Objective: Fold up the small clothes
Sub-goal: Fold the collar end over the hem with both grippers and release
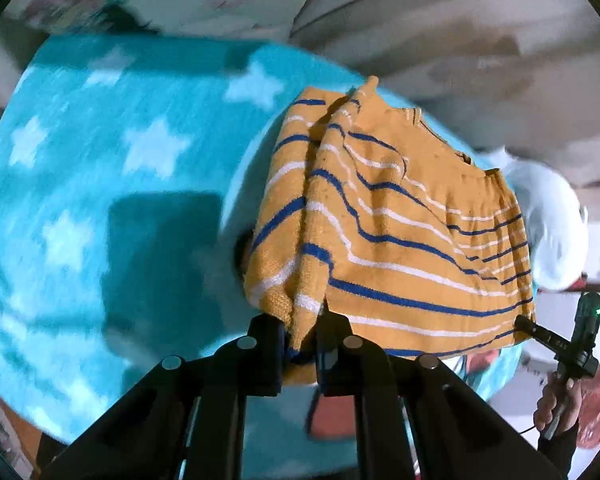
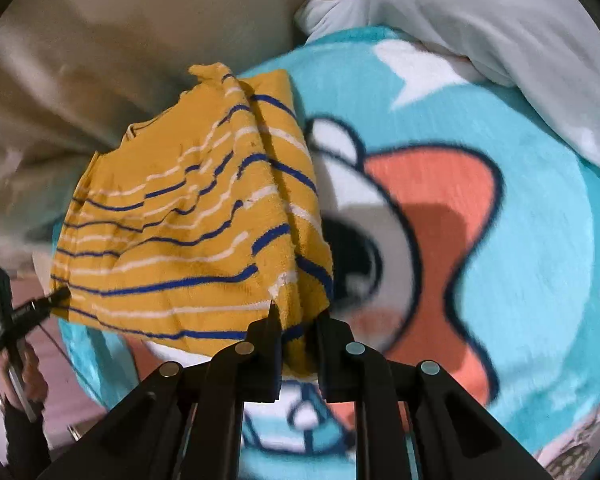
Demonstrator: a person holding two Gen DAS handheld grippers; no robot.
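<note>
A small mustard-yellow knit sweater [image 1: 400, 232] with blue and white stripes hangs stretched between my two grippers above a turquoise blanket [image 1: 100, 168]. My left gripper [image 1: 300, 344] is shut on one bottom corner of it. My right gripper [image 2: 298, 340] is shut on the other bottom corner of the sweater [image 2: 188, 232]. In the left wrist view the right gripper [image 1: 528, 326] shows at the sweater's far corner. In the right wrist view the left gripper [image 2: 56, 298] shows at the opposite corner. The neckline end hangs away from me.
The blanket has white stars and a cartoon face with an orange patch [image 2: 440, 208]. A white pillow [image 2: 500, 20] lies at the blanket's edge. A beige sheet or wall [image 2: 80, 60] is behind. A hand [image 1: 560, 404] holds the right gripper's handle.
</note>
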